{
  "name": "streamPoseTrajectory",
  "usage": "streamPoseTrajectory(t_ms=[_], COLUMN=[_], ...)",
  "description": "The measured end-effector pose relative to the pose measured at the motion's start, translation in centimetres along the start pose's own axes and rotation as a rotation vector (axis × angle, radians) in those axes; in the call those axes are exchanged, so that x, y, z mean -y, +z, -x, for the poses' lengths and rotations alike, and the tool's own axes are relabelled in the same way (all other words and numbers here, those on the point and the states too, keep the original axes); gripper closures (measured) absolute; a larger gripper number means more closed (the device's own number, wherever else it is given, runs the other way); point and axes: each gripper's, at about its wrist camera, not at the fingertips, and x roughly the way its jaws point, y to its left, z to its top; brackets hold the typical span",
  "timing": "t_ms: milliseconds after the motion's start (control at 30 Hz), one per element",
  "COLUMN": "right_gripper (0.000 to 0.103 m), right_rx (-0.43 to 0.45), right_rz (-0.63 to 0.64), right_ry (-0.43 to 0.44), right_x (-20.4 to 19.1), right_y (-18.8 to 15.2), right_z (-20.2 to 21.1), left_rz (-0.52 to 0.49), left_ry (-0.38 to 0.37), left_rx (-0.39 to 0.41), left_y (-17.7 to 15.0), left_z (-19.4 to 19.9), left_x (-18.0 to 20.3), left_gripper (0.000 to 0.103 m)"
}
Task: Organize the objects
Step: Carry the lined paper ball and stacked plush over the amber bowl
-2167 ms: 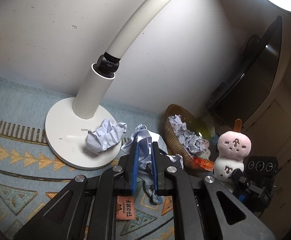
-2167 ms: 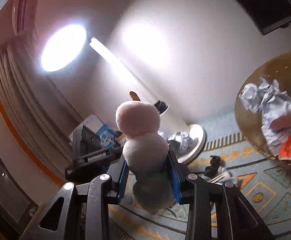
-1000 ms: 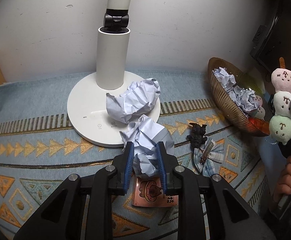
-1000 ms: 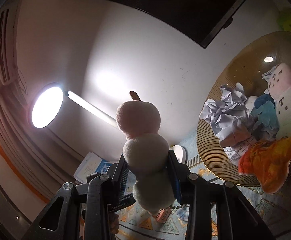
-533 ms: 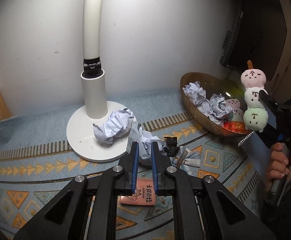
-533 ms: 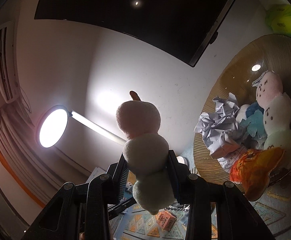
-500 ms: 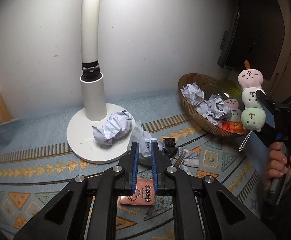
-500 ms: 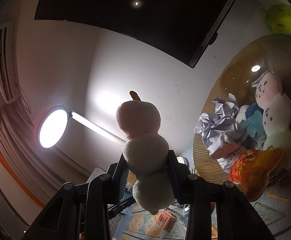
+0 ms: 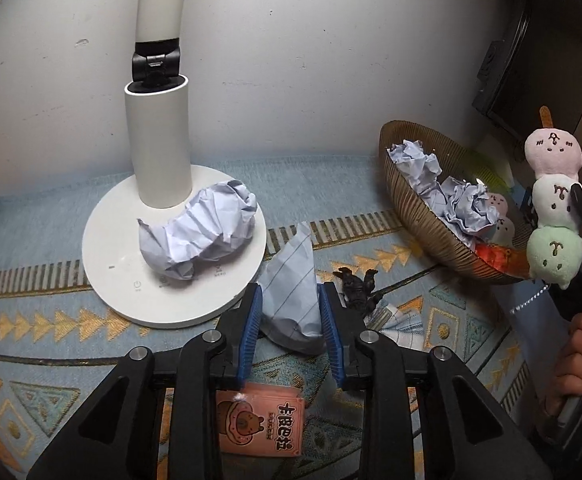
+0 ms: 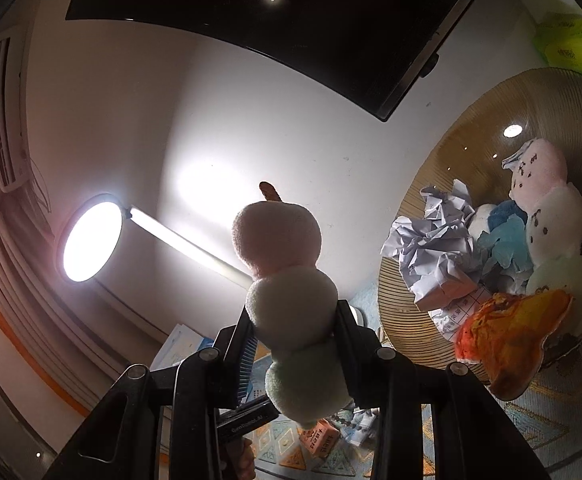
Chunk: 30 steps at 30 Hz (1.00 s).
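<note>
A crumpled lined paper (image 9: 291, 300) lies on the patterned rug between the blue pads of my left gripper (image 9: 289, 330). That gripper is open, and the pads flank the paper closely on both sides. My right gripper (image 10: 295, 328) is shut on a plush dango skewer (image 10: 287, 304) with pink, white and green balls. It holds the skewer upright in the air beside the woven basket (image 10: 471, 128). In the left wrist view the dango plush (image 9: 553, 200) hangs just right of the basket (image 9: 407, 216), above a hand (image 9: 579, 356).
A white lamp base (image 9: 123, 280) carries another crumpled paper (image 9: 199, 236). On the rug lie a pink snack packet (image 9: 263, 424), a small black figure (image 9: 357, 288) and a plaid bow (image 9: 403, 320). The basket holds paper balls (image 10: 431, 252), a second dango plush (image 10: 547, 208) and an orange item (image 10: 507, 332). A dark screen (image 10: 291, 20) hangs on the wall.
My left gripper has come lower and closer, and its jaws have widened from nearly shut to straddle the lined paper. The right gripper still holds the dango plush by the basket.
</note>
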Motion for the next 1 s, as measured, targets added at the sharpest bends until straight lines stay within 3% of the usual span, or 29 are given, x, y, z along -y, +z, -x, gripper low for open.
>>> streamPoseTrajectory(t_ms=[233, 333, 367, 467, 833, 1000], right_gripper=[0.067, 0.067, 0.067, 0.067, 0.067, 0.067], right_rx=[-0.007, -0.013, -0.014, -0.019, 0.016, 0.06], right_rz=[-0.019, -0.032, -0.033, -0.029, -0.062, -0.069], right_ry=[0.003, 0.004, 0.002, -0.01, -0.002, 0.011], right_x=[0.2, 0.5, 0.5, 0.7, 1.3, 1.1], right_y=[-0.1, -0.1, -0.1, -0.2, 0.3, 1.1], right_z=[-0.1, -0.3, -0.3, -0.5, 0.4, 1.6], left_rz=[0.067, 0.122, 0.144, 0.237, 0.194, 0.056], left_ry=[-0.064, -0.106, -0.13, -0.262, -0.173, -0.083], left_rx=[-0.001, -0.012, -0.016, -0.036, -0.011, 0.096], left_y=[0.2, 0.0, -0.1, -0.5, -0.1, 1.1], left_z=[-0.7, -1.5, -1.9, -3.2, -1.6, 2.8], left_x=[-1.3, -2.3, -2.6, -3.2, 0.1, 3.6], left_gripper=[0.075, 0.049, 0.045, 0.052, 0.059, 0.059])
